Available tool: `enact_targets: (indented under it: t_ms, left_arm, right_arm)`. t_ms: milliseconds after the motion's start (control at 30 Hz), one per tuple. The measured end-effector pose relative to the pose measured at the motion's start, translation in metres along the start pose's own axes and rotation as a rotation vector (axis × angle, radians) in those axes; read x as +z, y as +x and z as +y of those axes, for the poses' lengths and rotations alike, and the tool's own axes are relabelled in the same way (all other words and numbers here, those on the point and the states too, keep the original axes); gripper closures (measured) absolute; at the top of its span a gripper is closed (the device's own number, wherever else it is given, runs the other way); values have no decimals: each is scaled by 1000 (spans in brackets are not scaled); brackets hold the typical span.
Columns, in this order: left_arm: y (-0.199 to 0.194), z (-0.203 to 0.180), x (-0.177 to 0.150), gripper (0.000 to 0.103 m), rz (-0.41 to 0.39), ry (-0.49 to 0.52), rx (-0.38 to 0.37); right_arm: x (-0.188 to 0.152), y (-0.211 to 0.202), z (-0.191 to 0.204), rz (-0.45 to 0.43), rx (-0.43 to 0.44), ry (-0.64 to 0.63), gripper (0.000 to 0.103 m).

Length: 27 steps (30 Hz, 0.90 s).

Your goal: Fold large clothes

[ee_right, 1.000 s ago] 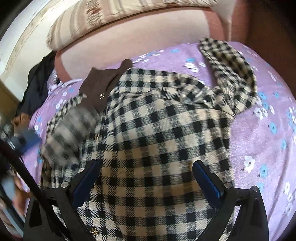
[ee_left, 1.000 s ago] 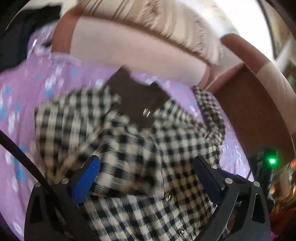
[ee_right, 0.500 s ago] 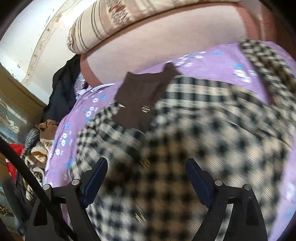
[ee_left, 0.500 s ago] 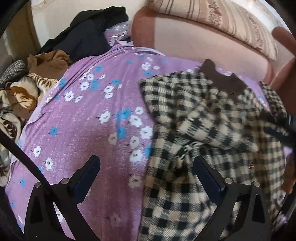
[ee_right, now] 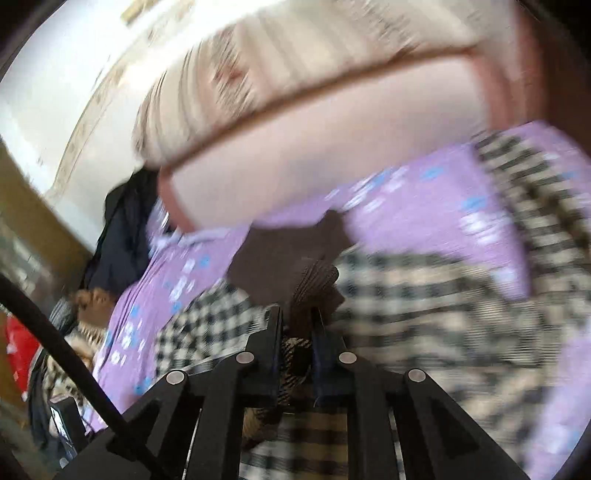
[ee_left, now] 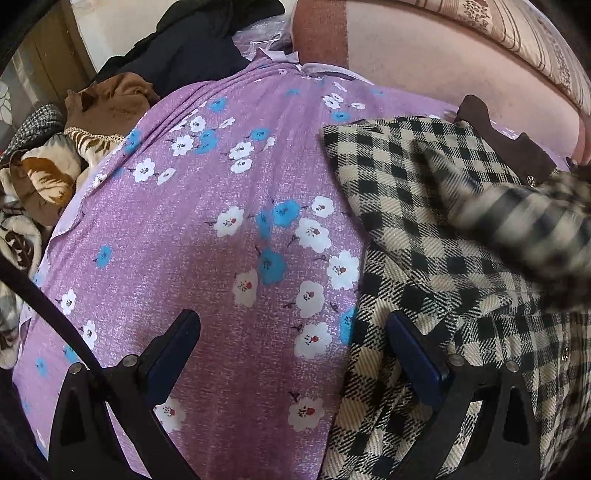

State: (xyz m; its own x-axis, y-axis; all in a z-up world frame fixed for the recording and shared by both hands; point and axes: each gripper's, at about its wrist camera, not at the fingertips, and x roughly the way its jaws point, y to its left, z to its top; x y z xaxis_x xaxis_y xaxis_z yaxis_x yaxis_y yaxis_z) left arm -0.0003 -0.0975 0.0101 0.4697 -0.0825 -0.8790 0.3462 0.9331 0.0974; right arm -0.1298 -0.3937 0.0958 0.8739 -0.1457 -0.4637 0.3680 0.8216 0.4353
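A black-and-cream checked coat (ee_left: 436, 236) with a dark brown collar (ee_left: 498, 144) lies on a purple flowered bedsheet (ee_left: 229, 258), to the right in the left wrist view. My left gripper (ee_left: 291, 343) is open and empty, over the sheet at the coat's left edge. Its right finger (ee_left: 413, 350) is over the coat. A blurred checked sleeve (ee_left: 524, 229) moves at the right. My right gripper (ee_right: 297, 332) is shut on a bunched fold of the checked coat (ee_right: 424, 295) near the brown collar (ee_right: 273, 262). The right wrist view is blurred.
A pink padded headboard (ee_left: 443, 62) and a striped pillow (ee_left: 535, 33) stand behind the coat. A pile of dark, brown and patterned clothes (ee_left: 122, 92) lies at the sheet's far left edge. A dark cable (ee_left: 55, 314) crosses the lower left.
My right gripper went from open above the coat to shut on a fold near the collar. My left gripper swung left off the coat and stayed open.
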Motion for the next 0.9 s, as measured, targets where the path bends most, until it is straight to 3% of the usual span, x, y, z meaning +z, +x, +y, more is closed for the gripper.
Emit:
enact_targets:
  t_ms: [100, 200, 433, 633, 733, 900]
  left_arm:
    - [-3, -5, -3, 3, -11, 20, 16]
    - [-14, -8, -5, 3, -28, 31, -6]
    - [-37, -22, -17, 3, -46, 75, -176]
    - [-18, -50, -10, 3, -88, 119, -69]
    - [-10, -52, -7, 3, -137, 129, 70]
    - [-19, -3, 5, 18, -146, -63, 48]
  right_arm:
    - [-5, -25, -21, -38, -130, -1, 88]
    - [-14, -23, -38, 28, -224, -38, 88]
    - [-12, -34, -59, -4, -230, 10, 88]
    - [-12, -28, -59, 14, -218, 29, 87]
    - [-10, -31, -63, 30, -171, 70, 86]
    - [-12, -42, -47, 25, -64, 8, 86]
